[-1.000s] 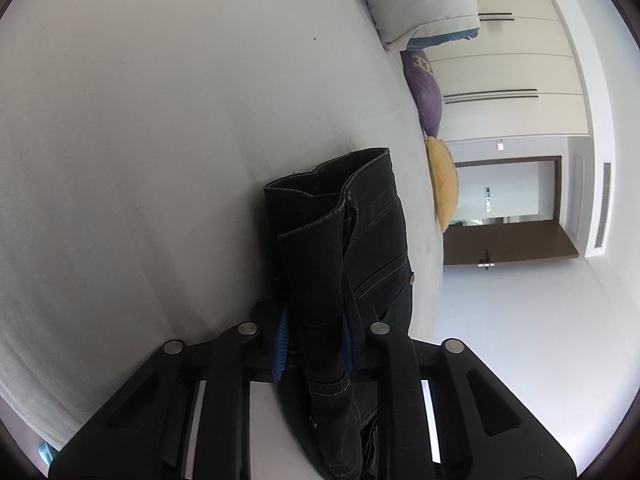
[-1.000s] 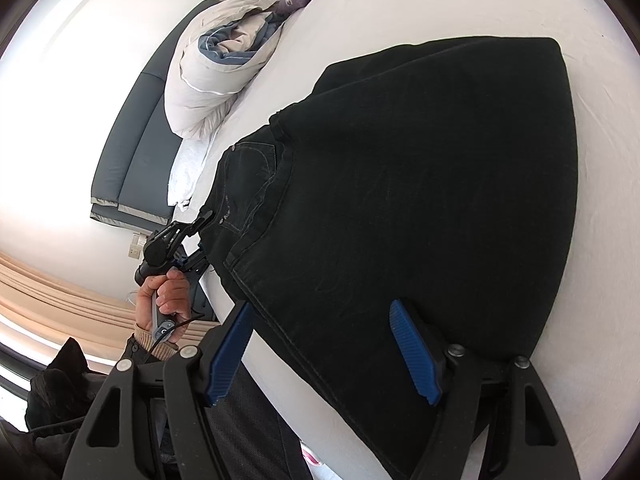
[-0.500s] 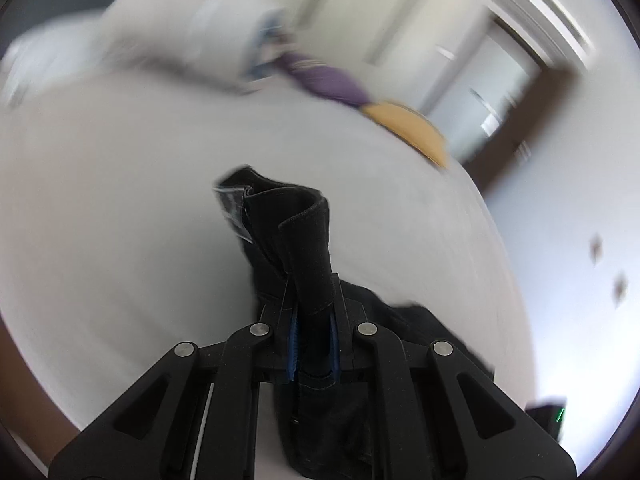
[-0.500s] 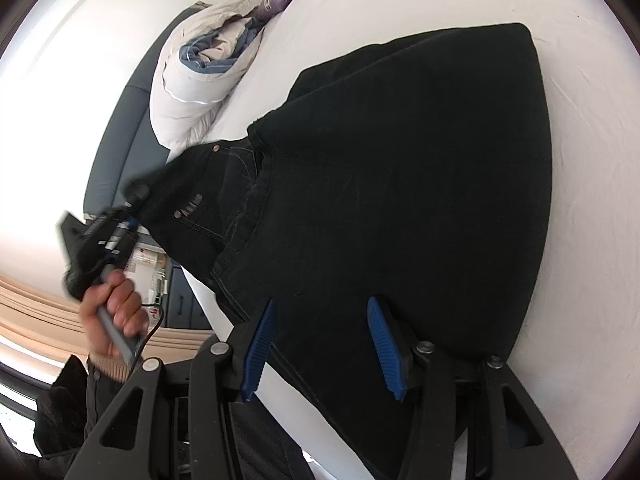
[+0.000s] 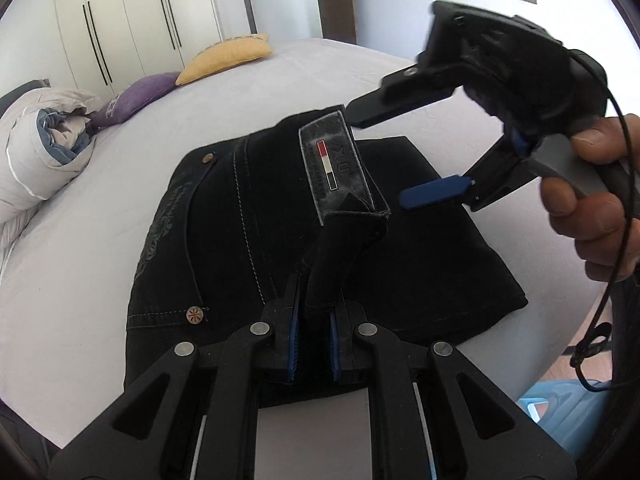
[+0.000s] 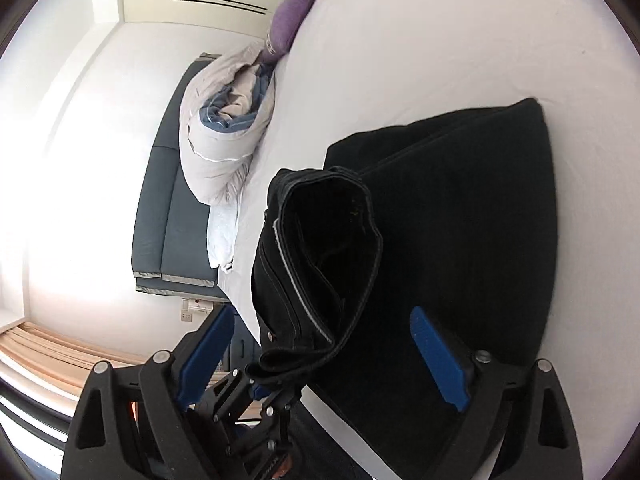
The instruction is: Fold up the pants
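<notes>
White bedsheet [image 5: 60, 280] everywhere, so this is all happening on a bed, with wardrobe doors [image 5: 120, 20] along the back wall. Far left there's a rolled-up duvet [image 5: 36, 152], then a purple pillow [image 5: 136, 94] and a yellow pillow [image 5: 228, 54] lined up along the bed's edge. Middle of the sheet: the black pants [image 5: 240, 240], lying flat, back pocket and waistband patch facing up. The left gripper [image 5: 314, 344] is clamped tight on a pinch of the waistband, which stands up between its blue pads while the rest stays on the bed. Over to the right, the right gripper [image 5: 374, 156] hangs just above the patch end of the waistband, its jaws just sprung wide apart with nothing pressed between them. A hand [image 5: 592, 200] grips its handle at the far right.
</notes>
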Motion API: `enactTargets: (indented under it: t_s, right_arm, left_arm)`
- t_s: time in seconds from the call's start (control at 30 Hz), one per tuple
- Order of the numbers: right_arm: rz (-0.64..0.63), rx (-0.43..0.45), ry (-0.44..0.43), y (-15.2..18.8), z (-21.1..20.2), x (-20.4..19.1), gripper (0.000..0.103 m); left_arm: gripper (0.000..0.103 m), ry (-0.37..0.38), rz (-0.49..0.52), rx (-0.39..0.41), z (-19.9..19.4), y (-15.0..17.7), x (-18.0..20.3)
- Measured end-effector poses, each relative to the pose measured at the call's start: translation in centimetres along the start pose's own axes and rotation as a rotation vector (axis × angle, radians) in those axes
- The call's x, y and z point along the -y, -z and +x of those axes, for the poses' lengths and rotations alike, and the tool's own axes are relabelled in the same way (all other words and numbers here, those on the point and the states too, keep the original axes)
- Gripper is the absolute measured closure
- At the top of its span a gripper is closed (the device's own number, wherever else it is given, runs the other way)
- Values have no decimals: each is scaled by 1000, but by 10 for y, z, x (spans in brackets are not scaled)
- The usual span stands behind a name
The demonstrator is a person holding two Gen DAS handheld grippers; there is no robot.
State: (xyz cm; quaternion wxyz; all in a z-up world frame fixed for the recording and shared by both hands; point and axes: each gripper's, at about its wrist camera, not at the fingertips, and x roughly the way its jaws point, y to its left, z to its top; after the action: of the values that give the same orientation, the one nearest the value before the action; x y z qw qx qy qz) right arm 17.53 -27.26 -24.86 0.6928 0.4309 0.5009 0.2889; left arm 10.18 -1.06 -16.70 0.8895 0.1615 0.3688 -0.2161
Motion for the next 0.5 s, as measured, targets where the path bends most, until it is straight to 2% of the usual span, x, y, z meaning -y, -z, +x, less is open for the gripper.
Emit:
enactTargets:
  t_s: [0.13,0.23,0.3,0.37,0.4,0.5]
  right_arm:
    - [36,-16,-9,-5,15,0,10]
    - [32,2,-18,-11,22,-5,12]
    - [35,11,1,-19,26,-7,28]
    - [15,-2,21,-29,32,-11,68]
    - [1,-2,39,-32,32,-12,74]
    - [-58,20,64,-38,24,-21,80]
  left_arm:
    - [93,-20,11,15,-2,-7,1]
    - [93,-45,54,15,-5,-4,11]
    - [93,-57,82,20,-5,-6,19]
    - [93,-59,98,27,-12,-1,20]
    - [93,-63,108,28,-13,-1,23]
    - [93,-76,138,43,-19,-4,38]
